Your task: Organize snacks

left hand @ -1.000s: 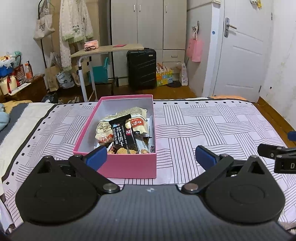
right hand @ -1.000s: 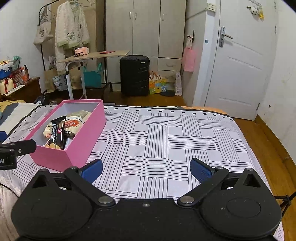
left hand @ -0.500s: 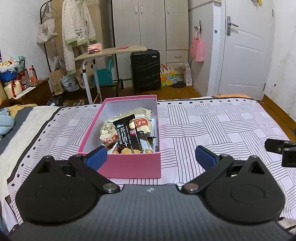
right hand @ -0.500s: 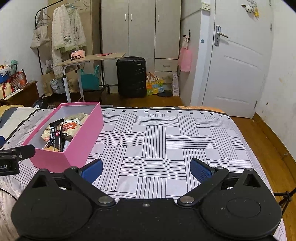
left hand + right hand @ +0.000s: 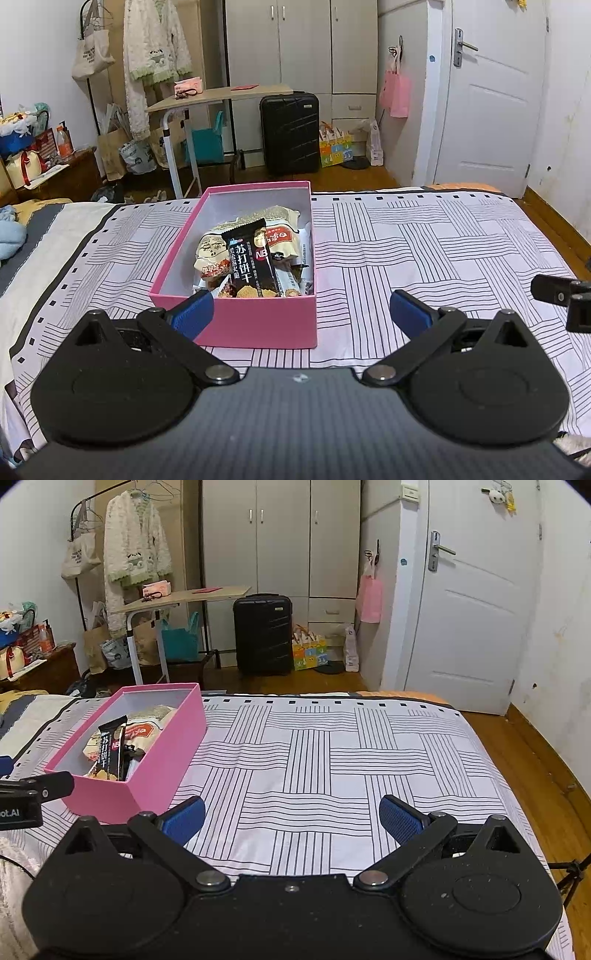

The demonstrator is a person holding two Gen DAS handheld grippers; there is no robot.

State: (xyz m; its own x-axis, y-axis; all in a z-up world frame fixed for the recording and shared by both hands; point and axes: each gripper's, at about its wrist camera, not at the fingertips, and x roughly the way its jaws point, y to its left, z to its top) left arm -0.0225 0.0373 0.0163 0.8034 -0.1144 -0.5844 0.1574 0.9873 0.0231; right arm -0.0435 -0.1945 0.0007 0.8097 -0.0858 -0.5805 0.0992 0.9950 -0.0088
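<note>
A pink box (image 5: pixel 258 325) sits on the striped bedspread and holds several snack packets, with a black biscuit packet (image 5: pixel 251 266) on top. The box also shows at the left of the right wrist view (image 5: pixel 162 760), with the black packet (image 5: pixel 110 749) leaning inside. My left gripper (image 5: pixel 301 314) is open and empty, just in front of the box's near wall. My right gripper (image 5: pixel 291 819) is open and empty over bare bedspread, to the right of the box.
The bed (image 5: pixel 332 760) ends at a wooden floor (image 5: pixel 546 775) on the right and far side. A black suitcase (image 5: pixel 290 133), a rolling side table (image 5: pixel 221 96), a clothes rack, bags and a white door (image 5: pixel 476 609) stand beyond.
Both grippers have drawn back and risen a little, so the box sits slightly farther and more to the right in the left view. Both stay open and empty.
</note>
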